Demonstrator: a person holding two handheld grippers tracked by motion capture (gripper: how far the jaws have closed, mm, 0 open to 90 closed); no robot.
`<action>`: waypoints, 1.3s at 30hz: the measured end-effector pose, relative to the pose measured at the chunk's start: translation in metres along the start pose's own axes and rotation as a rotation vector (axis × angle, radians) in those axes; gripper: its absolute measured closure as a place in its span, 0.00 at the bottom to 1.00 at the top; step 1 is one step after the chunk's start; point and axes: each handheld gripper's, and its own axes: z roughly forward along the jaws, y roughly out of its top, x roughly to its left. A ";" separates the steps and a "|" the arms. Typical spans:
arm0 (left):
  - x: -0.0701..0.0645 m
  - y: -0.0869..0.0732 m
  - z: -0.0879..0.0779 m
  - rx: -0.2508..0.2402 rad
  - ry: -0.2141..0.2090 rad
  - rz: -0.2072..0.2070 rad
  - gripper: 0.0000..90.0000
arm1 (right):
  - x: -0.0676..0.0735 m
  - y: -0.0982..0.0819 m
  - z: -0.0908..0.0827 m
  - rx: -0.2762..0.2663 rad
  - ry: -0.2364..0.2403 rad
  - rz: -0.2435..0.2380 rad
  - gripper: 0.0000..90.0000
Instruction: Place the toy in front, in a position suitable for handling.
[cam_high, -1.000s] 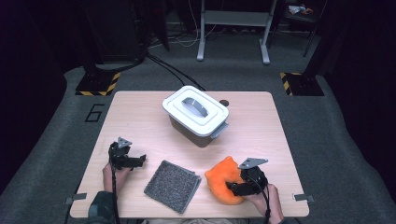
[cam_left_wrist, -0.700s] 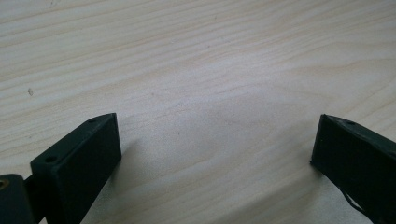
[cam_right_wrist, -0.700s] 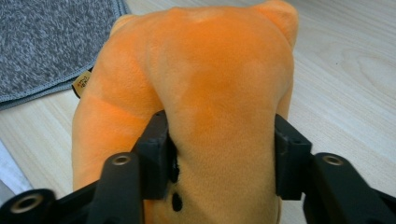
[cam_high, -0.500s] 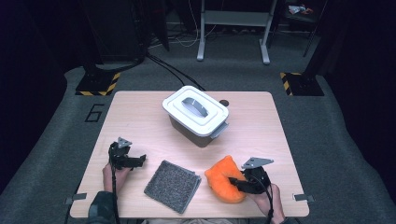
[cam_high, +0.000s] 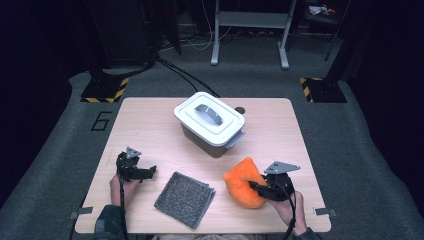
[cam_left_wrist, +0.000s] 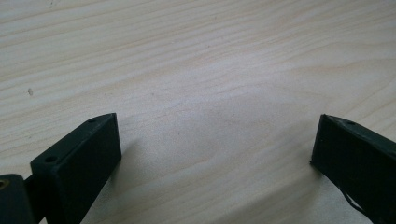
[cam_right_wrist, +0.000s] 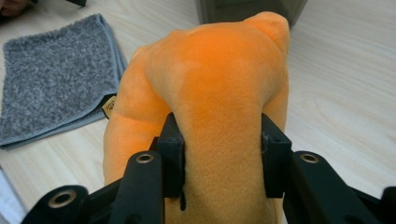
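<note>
An orange plush toy (cam_high: 242, 182) lies on the wooden table (cam_high: 150, 130) at the front right. My right gripper (cam_high: 256, 187) comes at it from the right; its jaws have just been closing and now pinch a thick fold of the plush (cam_right_wrist: 215, 70), the pads (cam_right_wrist: 173, 154) pressing into the fabric on both sides. At the front left, my left gripper (cam_high: 150, 171) rests on the table, open, pointing right. Bare wood lies between its jaws (cam_left_wrist: 215, 144).
A folded grey towel (cam_high: 185, 198) lies between the two hands, also seen beyond the plush (cam_right_wrist: 51, 74). A grey box with a white handled lid (cam_high: 210, 120) stands at the table's middle, behind the plush. Dark floor with cables and stands surrounds the table.
The right gripper's jaws have closed on the orange plush, which now bulges between them. The left hand and gripper have stayed put.
</note>
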 end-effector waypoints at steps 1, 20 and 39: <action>0.000 0.000 0.000 0.001 0.000 0.001 0.01 | -0.001 0.001 0.000 -0.005 -0.011 0.002 0.68; 0.000 0.000 0.000 0.000 0.000 0.001 0.01 | -0.041 0.019 0.003 -0.045 -0.093 0.054 0.66; 0.000 0.000 0.000 -0.003 -0.001 -0.001 0.01 | -0.080 0.036 0.024 -0.047 -0.117 0.115 0.63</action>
